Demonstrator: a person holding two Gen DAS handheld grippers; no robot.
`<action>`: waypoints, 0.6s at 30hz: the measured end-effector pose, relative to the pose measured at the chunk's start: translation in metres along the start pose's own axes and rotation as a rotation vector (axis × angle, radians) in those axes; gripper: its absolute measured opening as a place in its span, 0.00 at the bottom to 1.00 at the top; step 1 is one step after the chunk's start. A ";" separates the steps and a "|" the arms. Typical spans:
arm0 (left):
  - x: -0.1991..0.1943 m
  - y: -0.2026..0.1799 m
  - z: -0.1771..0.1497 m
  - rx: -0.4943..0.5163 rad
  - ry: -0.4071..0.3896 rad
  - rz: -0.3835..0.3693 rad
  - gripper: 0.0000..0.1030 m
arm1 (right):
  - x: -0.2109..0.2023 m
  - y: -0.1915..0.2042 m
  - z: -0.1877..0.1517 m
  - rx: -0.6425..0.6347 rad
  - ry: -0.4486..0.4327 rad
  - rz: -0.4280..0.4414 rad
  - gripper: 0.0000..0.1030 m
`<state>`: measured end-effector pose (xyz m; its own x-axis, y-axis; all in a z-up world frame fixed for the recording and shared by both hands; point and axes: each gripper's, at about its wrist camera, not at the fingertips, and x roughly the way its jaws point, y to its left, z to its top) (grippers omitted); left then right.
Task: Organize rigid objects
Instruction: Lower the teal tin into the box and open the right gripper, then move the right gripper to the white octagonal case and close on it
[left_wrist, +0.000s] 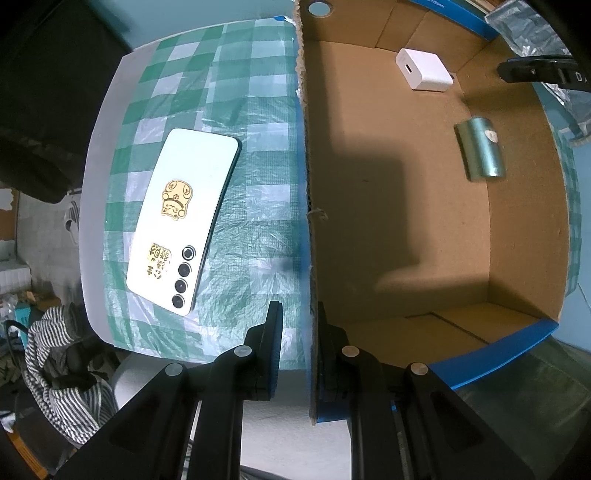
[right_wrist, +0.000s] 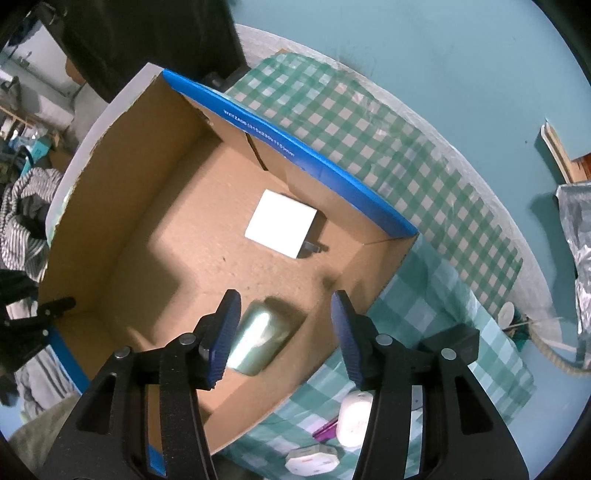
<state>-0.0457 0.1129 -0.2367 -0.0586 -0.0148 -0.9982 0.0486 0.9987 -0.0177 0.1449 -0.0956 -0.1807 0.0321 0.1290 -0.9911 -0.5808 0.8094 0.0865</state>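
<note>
Left hand-held gripper (left_wrist: 298, 343): points down at the near wall of the cardboard box (left_wrist: 309, 206); its pads sit nearly together with the box wall between them, clamped on that wall as far as the left wrist view shows.
Right hand-held gripper (right_wrist: 284, 338): jaws apart, nothing pressed between the pads; it hangs over the box floor with the green metallic block (right_wrist: 264, 338) lying directly below and between its fingers.
Done so far: two things lie inside the box, the green metallic block close under the right hand-held gripper and the white charger (right_wrist: 281, 229) farther on, near the far wall.
Left to do: the phone (left_wrist: 183, 218) lies back-up on the checked cloth (left_wrist: 255, 122) of the worktop, outside the box, just beyond and to the left of the left hand-held gripper; by the right hand-held gripper's near side, outside the box, lie a white oval case (right_wrist: 355, 419), a purple item (right_wrist: 325, 430) and a white multi-sided piece (right_wrist: 312, 459). The task looks under halfway.
Hard to make out: the white oval case is partly behind the right finger; what the purple item is cannot be told; the white multi-sided piece is cut near the frame edge; the charger's prongs are in shadow.
</note>
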 end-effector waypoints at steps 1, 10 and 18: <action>0.000 0.000 0.000 0.000 0.000 -0.001 0.14 | -0.001 0.000 -0.001 0.006 -0.004 0.004 0.50; 0.000 -0.003 -0.001 0.007 -0.001 0.005 0.15 | -0.025 0.002 -0.010 0.040 -0.058 0.013 0.57; -0.001 -0.006 -0.001 0.014 -0.004 0.006 0.15 | -0.048 -0.007 -0.029 0.081 -0.095 0.004 0.61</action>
<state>-0.0470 0.1068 -0.2354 -0.0540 -0.0087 -0.9985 0.0631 0.9979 -0.0121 0.1238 -0.1236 -0.1363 0.1094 0.1826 -0.9771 -0.5134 0.8521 0.1017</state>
